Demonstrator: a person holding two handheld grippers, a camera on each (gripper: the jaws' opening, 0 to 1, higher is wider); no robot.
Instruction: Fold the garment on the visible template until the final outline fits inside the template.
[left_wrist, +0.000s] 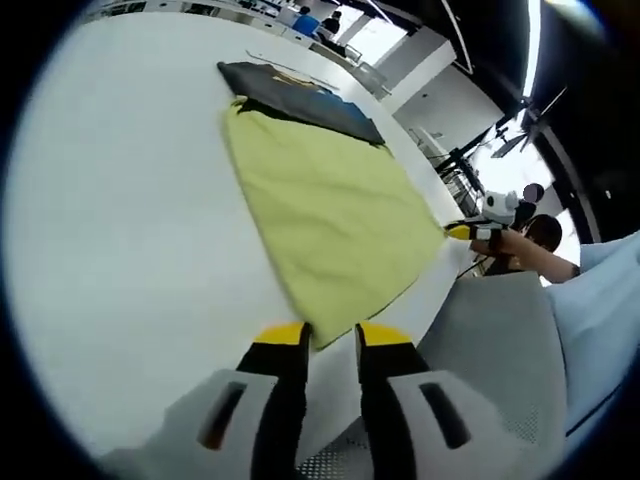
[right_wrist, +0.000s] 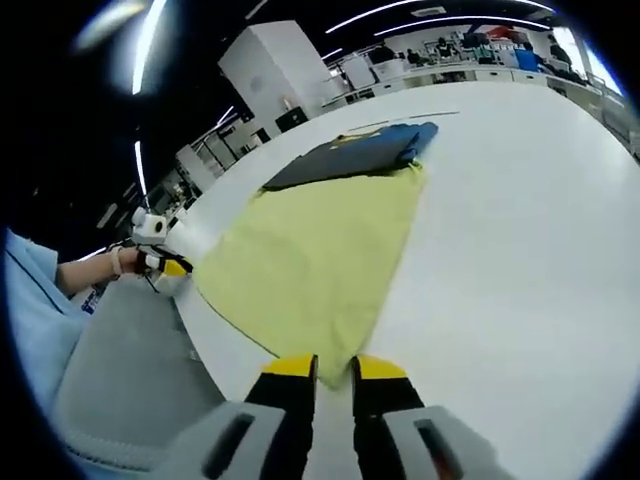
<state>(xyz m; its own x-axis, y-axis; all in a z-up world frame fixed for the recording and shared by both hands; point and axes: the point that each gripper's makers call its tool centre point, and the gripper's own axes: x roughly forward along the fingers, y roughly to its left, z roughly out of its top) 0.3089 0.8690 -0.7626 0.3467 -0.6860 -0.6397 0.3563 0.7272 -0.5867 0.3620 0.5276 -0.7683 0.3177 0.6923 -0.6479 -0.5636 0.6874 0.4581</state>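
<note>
The yellow cloth is lying flat on the white table, its far edge touching or slightly overlapping a dark mat (possibly the template, hard to tell). The left gripper is sitting at one near corner of the cloth, its yellow-tipped jaws standing a little apart with the corner lying right at the gap; I cannot tell whether they are pinching it. The right gripper is sitting at the other near corner of the cloth, its jaws also slightly spread at the corner, grip unclear. In the right gripper view, the dark mat is lying beyond the cloth, with a blue patch at one end. Risks as I judge them: if only one corner is getting caught, the lift could be skewing the fold; a shallow grip could be slipping off the thin edge; the near corners are lying close to the table edge, so the cloth could be sliding off toward the person's grey lap. The template outline under the cloth is hidden, and whether the dark mat is one piece or two is unclear.
</note>
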